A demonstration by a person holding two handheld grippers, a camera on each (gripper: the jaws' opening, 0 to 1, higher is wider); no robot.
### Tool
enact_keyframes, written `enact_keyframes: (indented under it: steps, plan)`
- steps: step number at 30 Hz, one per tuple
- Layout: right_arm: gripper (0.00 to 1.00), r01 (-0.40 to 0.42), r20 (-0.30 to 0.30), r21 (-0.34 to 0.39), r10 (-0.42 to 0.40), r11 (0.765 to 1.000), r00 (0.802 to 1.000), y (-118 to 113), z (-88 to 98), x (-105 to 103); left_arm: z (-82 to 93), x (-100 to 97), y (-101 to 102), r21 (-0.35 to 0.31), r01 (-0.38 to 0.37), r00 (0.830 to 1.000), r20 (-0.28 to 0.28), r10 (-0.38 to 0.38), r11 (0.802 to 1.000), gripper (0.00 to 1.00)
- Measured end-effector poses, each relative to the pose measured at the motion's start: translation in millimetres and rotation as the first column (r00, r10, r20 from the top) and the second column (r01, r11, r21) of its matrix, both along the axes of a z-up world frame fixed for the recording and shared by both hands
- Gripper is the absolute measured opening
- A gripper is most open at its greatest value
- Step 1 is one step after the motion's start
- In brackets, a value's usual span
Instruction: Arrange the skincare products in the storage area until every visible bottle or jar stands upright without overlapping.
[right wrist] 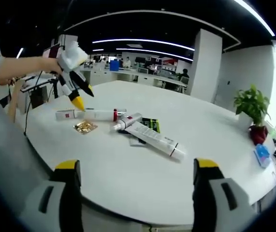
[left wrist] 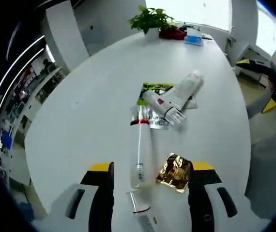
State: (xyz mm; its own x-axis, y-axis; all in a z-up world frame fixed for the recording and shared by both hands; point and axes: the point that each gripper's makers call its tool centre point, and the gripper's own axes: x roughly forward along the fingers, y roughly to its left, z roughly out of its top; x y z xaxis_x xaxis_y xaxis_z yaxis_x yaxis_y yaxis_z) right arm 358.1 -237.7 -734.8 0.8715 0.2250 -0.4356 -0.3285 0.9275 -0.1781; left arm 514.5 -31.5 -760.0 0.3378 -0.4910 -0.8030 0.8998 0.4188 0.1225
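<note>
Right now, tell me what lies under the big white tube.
Under the big white tube lie a green-and-black packet and a silvery sachet, both flat on the white table. Their covered parts can't be seen.

bright, window glare top | ceiling strips lit | fisheye edges bent | perhaps slightly soft

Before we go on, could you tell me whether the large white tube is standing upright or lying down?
Lying down: the large white tube rests flat along the white table, partly across the dark sachets.
</note>
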Motion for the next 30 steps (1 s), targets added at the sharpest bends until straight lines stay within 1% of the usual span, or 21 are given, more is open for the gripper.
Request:
enact_keyframes:
  steps: [3,7,13,17,20,25,27,30]
  plan:
    - [0.97,0.001,-0.002,-0.001,-0.001,1.0,1.0,0,-0.3,0,-6.1,5.1,-2,0.021,0.007,1.0,-0.014,-0.007,1.0,0.56]
    - [0.97,0.004,-0.004,-0.002,-0.004,1.0,1.0,-1,-0.6,0,-15.8,9.0,-4,0.055,0.021,0.998,-0.057,-0.018,0.998,0.52]
    - [0.96,0.013,-0.007,0.001,-0.013,1.0,1.0,-2,-1.0,1,-25.0,16.1,-10,0.064,0.021,0.996,-0.087,-0.015,0.998,0.5]
    - [0.96,0.013,-0.01,0.0,-0.013,1.0,1.0,-2,-1.5,0,-33.2,16.4,-13,0.078,0.027,0.993,-0.12,-0.017,0.997,0.45]
    - [0.96,0.013,-0.01,-0.002,-0.013,1.0,1.0,-2,-1.7,0,-38.9,17.0,-14,0.094,0.03,0.99,-0.138,-0.017,0.995,0.45]
    - [0.95,0.019,-0.012,-0.003,-0.019,1.0,1.0,-4,-1.8,0,-45.4,21.4,-14,0.104,0.017,0.987,-0.161,0.0,0.994,0.4]
    - [0.95,0.022,-0.014,-0.003,-0.022,1.0,1.0,-4,-2.2,0,-47.0,23.0,-14,0.115,0.021,0.987,-0.162,-0.002,0.993,0.39]
    - [0.94,0.021,-0.015,-0.004,-0.021,1.0,1.0,-4,-2.5,0,-49.7,26.0,-15,0.126,0.01,0.983,-0.181,0.013,0.992,0.38]
